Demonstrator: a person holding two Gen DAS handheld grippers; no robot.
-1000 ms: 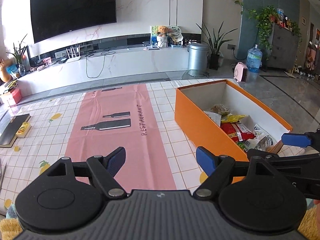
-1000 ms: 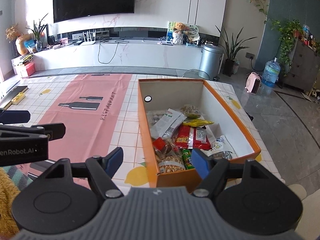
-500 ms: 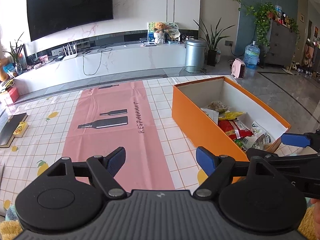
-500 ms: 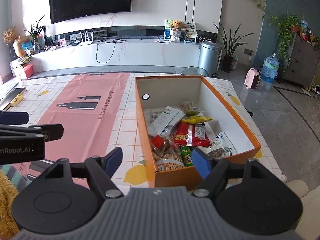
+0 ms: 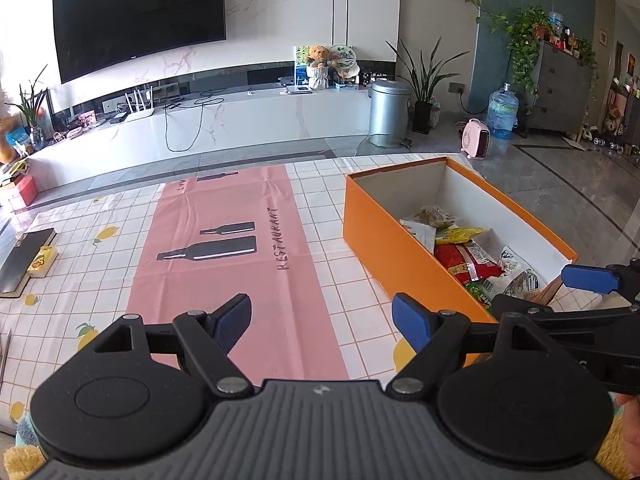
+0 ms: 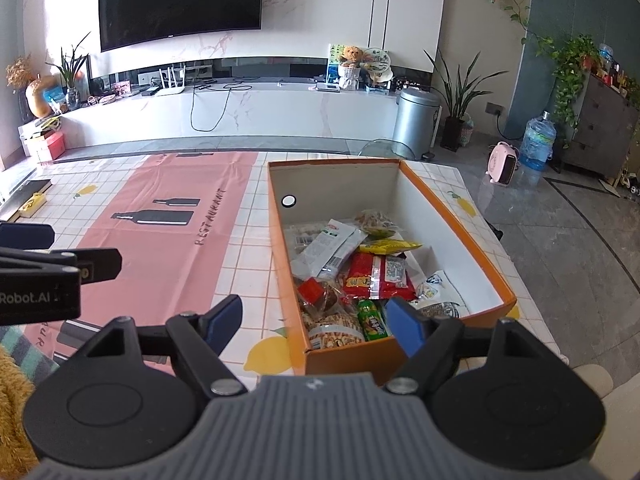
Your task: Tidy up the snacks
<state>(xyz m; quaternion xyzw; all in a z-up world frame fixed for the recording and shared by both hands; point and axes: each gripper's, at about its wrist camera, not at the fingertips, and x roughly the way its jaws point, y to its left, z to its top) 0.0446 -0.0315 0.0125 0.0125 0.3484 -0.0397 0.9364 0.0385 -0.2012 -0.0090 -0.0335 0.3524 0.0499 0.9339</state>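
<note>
Orange box (image 6: 460, 236) sits near the table's right edge, so we, both tongs spread empty, could nudge it off

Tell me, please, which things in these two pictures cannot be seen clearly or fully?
- Snack packets, left wrist view: the orange box near wall hides the lower ones.
- Box's near end, right wrist view: the right gripper covers it.
- Packet labels, both views: too small to read.
- Right gripper, left wrist view: cut off by the right edge.
</note>
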